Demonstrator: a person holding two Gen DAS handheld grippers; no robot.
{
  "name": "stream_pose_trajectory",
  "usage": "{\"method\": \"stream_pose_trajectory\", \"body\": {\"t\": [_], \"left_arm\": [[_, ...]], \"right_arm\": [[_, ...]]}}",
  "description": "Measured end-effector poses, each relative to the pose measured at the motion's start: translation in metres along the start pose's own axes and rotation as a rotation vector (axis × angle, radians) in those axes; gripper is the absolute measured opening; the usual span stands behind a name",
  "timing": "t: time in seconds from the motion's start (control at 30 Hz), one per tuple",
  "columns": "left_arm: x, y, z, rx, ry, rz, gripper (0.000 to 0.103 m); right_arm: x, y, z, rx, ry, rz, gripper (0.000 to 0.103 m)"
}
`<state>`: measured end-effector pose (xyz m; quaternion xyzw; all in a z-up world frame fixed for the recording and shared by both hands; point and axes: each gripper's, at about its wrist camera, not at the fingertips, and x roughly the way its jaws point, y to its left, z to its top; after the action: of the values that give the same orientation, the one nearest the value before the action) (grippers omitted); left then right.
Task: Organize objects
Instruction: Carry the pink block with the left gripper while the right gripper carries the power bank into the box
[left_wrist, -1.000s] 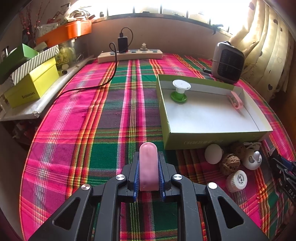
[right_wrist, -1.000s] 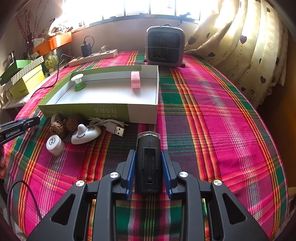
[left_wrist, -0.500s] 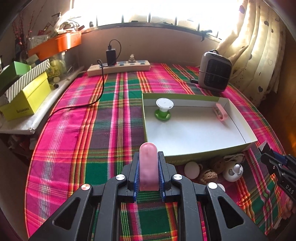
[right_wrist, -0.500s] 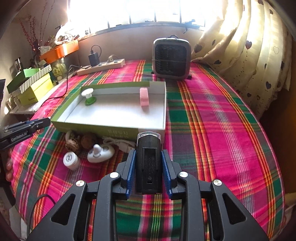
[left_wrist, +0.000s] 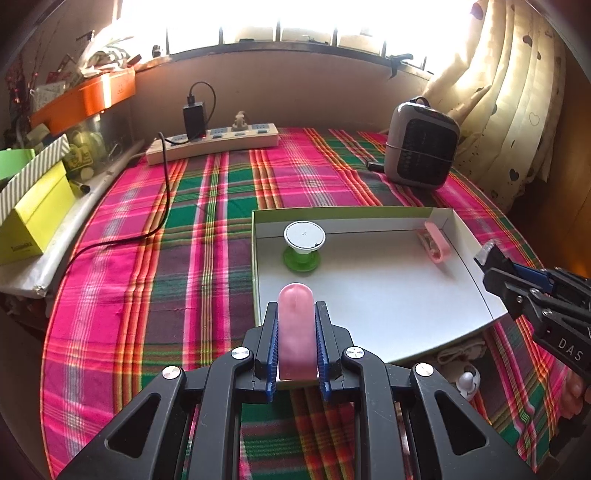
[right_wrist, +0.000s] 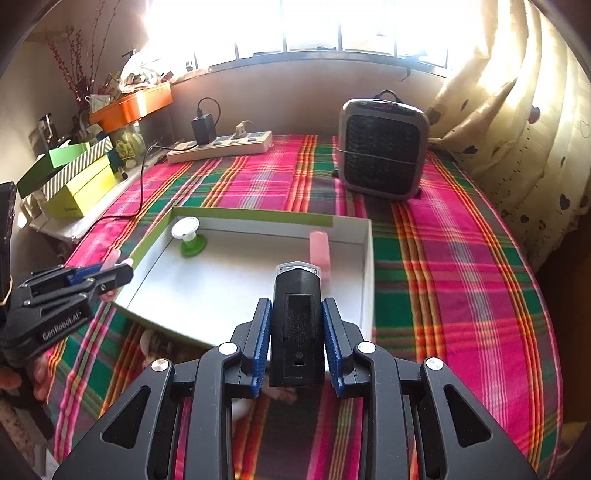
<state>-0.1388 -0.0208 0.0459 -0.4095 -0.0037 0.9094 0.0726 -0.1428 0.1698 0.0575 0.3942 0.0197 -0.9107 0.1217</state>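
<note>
My left gripper (left_wrist: 295, 325) is shut on a pink rounded bar (left_wrist: 296, 332), held above the near edge of a shallow green-sided white box (left_wrist: 369, 295). Inside the box stand a green-and-white spool (left_wrist: 303, 245) at the far left and a pink clip (left_wrist: 436, 243) at the far right. My right gripper (right_wrist: 297, 317) is shut on a black block with a clear front (right_wrist: 297, 325), held over the box's near right part (right_wrist: 362, 266). From the right wrist view the left gripper (right_wrist: 110, 275) shows at the left with the pink bar's tip; the right gripper (left_wrist: 491, 266) shows at the right in the left wrist view.
A grey heater (right_wrist: 382, 147) stands behind the box, a power strip (left_wrist: 214, 142) with a black charger and cable at the back. Small white and brown items (left_wrist: 465, 376) lie on the plaid cloth before the box, partly hidden. Boxes (left_wrist: 33, 218) stack at left; curtain (right_wrist: 517, 129) at right.
Both grippers have risen and moved forward over the box's near edge, each keeping its object. The small items in front of the box have slipped under the grippers.
</note>
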Motion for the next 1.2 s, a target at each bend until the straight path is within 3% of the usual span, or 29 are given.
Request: {"method": "stream_pose_trajectory", "body": {"t": [0.7, 1.2], "left_arm": [[0.046, -0.001, 0.021, 0.012, 0.047, -0.013, 0.016], [0.055, -0.008, 0.02, 0.038, 0.052, -0.016, 0.016]], "right_arm": [[0.079, 0.007, 0.042, -0.005, 0.103, 0.009, 0.028], [0.095, 0.009, 0.046, -0.016, 0.124, -0.008, 0.028]]}}
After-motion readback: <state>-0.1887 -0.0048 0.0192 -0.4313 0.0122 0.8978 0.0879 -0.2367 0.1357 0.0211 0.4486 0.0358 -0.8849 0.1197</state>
